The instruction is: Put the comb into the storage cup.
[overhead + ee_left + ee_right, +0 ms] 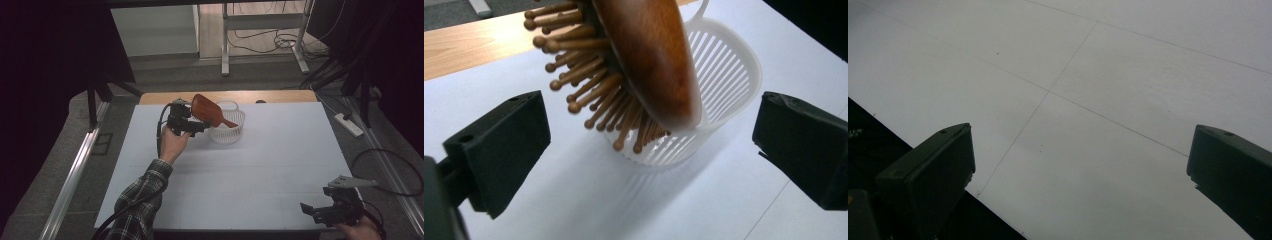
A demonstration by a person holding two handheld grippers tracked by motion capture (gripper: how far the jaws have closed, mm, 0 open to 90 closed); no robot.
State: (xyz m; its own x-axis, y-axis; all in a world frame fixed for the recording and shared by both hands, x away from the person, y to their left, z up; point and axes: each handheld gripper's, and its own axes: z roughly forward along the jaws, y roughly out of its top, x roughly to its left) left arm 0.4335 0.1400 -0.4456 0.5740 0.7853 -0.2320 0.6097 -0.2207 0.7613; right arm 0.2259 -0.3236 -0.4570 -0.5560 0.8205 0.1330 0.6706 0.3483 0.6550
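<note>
Hairbrush (209,113) propped in basket (228,131), released; your left tongs (644,150) spread; right tongs (1080,175) spread, idle; withdraw left.

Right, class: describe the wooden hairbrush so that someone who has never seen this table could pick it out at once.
Start at the white table and look to its far edge, where a white slatted basket stands. The hairbrush leans out of that basket, handle down inside it, head tilted up beside the left gripper. It is the one reddish-brown wooden thing there, with round-tipped wooden pins on its face.
</note>
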